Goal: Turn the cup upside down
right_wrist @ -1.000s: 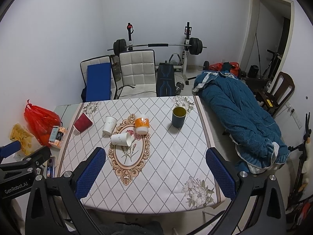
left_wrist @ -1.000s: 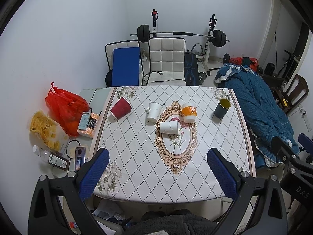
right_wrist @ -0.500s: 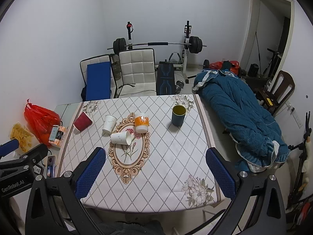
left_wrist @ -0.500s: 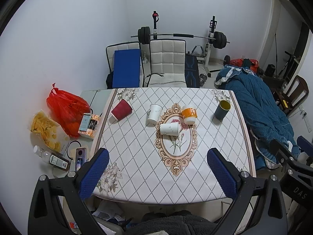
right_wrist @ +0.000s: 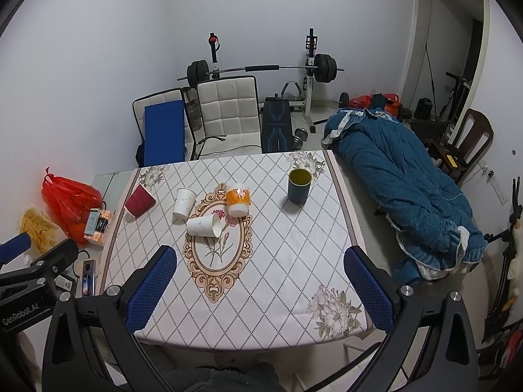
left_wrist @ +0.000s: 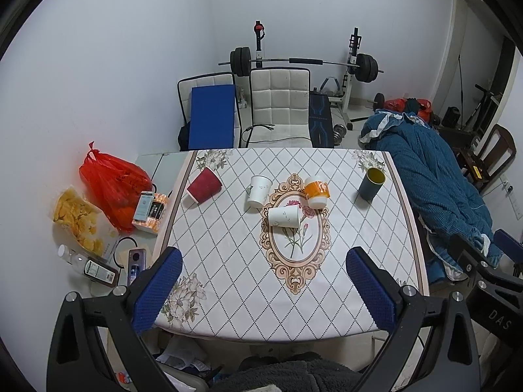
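Note:
Several cups stand on the patterned table (left_wrist: 228, 277) (right_wrist: 278, 277). A dark blue cup (left_wrist: 371, 183) (right_wrist: 298, 185) stands upright, mouth up, at the far right. An orange-and-white cup (left_wrist: 316, 191) (right_wrist: 238, 201) and a white paper cup (left_wrist: 259, 191) (right_wrist: 183, 202) stand mouth down. Another white paper cup (left_wrist: 283, 216) (right_wrist: 205, 225) lies on its side. A red cup (left_wrist: 204, 189) (right_wrist: 140, 201) stands mouth down at the far left. My left gripper (left_wrist: 263, 290) and right gripper (right_wrist: 260, 289) are open and empty, high above the near edge.
Left of the table lie a red bag (left_wrist: 111, 179), a snack bag (left_wrist: 78, 219), bottles and a phone. Two chairs (left_wrist: 278, 111) and a barbell rack stand behind. A blue quilt (right_wrist: 402, 189) lies to the right.
Both grippers have risen and drawn back slightly, so the table looks a little smaller. The cups have not moved.

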`<state>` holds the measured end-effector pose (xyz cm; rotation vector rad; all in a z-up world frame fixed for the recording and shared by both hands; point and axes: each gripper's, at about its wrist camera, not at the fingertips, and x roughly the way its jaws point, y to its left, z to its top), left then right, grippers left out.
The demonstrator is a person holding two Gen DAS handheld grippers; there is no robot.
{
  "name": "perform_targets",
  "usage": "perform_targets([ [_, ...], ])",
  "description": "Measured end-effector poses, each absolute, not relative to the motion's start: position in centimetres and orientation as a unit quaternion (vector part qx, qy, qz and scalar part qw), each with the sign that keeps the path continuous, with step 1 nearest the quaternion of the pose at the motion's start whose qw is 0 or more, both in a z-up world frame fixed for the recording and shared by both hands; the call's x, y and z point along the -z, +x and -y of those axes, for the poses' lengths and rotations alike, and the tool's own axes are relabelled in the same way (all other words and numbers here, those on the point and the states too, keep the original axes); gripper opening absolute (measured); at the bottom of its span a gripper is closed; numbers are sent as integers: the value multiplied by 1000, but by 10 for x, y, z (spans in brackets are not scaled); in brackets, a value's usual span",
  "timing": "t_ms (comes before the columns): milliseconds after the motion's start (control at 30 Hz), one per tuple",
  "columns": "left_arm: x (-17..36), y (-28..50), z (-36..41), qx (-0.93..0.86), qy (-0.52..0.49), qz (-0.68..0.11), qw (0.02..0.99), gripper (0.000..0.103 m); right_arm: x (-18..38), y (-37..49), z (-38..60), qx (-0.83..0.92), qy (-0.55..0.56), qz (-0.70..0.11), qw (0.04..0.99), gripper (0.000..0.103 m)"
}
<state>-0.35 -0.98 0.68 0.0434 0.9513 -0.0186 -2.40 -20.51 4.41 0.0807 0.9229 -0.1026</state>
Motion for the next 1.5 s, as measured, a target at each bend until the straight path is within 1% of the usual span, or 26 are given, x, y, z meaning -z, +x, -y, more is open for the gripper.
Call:
perform_targets([
  [700,-5,1,6,14,22,-462,887,103,-41,-26,206,50,41,-445,893,103],
  [900,18,12,2,15,23,-476,879,103,-31,-26,204,58,45,-457,887,103],
  [967,31,17,0,15,24,-485,874,103,-20,-22,202,67,45,-465,882,103],
  [1133,78,31,-1,20,44,-520,853,103,28,-5,203,94,46,-510,854,103],
  [1500,170,64,12,30,79,-585,806,103,174,15,229,143,51,-617,772,103],
])
